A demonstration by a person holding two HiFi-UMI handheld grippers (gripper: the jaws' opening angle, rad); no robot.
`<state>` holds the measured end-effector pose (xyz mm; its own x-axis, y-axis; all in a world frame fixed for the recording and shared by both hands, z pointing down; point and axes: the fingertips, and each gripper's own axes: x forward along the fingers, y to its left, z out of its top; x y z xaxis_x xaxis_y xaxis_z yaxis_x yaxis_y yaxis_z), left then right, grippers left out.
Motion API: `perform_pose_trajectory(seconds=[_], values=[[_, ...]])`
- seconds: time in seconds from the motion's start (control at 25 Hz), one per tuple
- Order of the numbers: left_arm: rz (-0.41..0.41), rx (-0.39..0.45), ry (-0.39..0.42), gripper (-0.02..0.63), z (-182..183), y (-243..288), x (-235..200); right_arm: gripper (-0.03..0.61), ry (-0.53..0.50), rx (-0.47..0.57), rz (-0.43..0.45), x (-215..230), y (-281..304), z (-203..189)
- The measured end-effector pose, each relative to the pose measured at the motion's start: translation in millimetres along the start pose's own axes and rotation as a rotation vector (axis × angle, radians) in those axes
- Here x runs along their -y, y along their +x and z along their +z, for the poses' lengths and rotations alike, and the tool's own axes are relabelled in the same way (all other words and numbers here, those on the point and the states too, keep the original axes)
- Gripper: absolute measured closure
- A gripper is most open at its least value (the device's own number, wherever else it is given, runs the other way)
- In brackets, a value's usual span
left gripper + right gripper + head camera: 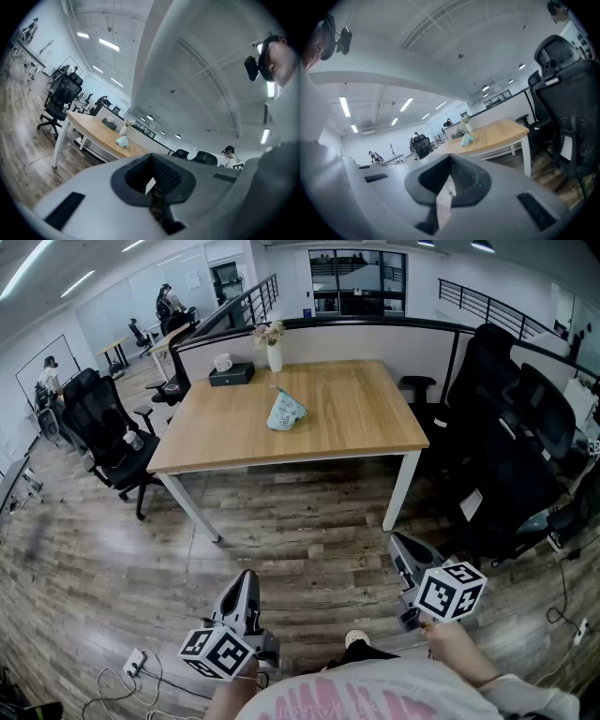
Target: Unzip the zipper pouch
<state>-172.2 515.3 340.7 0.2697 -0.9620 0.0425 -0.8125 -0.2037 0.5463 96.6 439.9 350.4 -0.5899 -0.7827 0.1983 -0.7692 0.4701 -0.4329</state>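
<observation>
The zipper pouch (285, 412), pale teal with a pattern, lies on the wooden table (356, 418) near its middle, far in front of me. It shows small in the left gripper view (122, 141) and in the right gripper view (468, 138). Both grippers are held low near my body over the floor, well short of the table. My left gripper (247, 581) is shut with nothing in it (152, 187). My right gripper (402, 546) is shut and empty as well (449, 188).
A black tissue box (231, 374), a white cup (222, 362) and a vase of flowers (273, 348) stand at the table's far edge. Black office chairs crowd the right side (506, 427) and one stands at the left (108, 432). A power strip (134, 664) lies on the floor.
</observation>
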Motion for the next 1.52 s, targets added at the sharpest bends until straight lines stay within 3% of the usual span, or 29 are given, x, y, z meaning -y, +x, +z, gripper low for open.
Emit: perform_pose_trajectory(seconds=[0.6,0.8,0.96,1.28,1.52], values=[[-0.006,-0.072,0.099,0.614,-15,56,-11,0.581,0.03,-0.051,-0.016,27,44,-14],[0.017,-0.068,0.139,0.614,-5,113,-22,0.581,0.032,-0.058,-0.029,63,94,5],[0.051,-0.051,0.161,0.614,12,172,-28,0.581,-0.003,-0.047,-0.036,95,142,42],[0.114,0.004,0.259,0.62,42,287,-29,0.581,-0.096,-0.043,0.044,144,239,118],[0.143,-0.067,0.301,0.618,22,347,-39,0.581,-0.098,-0.112,0.054,181,279,112]])
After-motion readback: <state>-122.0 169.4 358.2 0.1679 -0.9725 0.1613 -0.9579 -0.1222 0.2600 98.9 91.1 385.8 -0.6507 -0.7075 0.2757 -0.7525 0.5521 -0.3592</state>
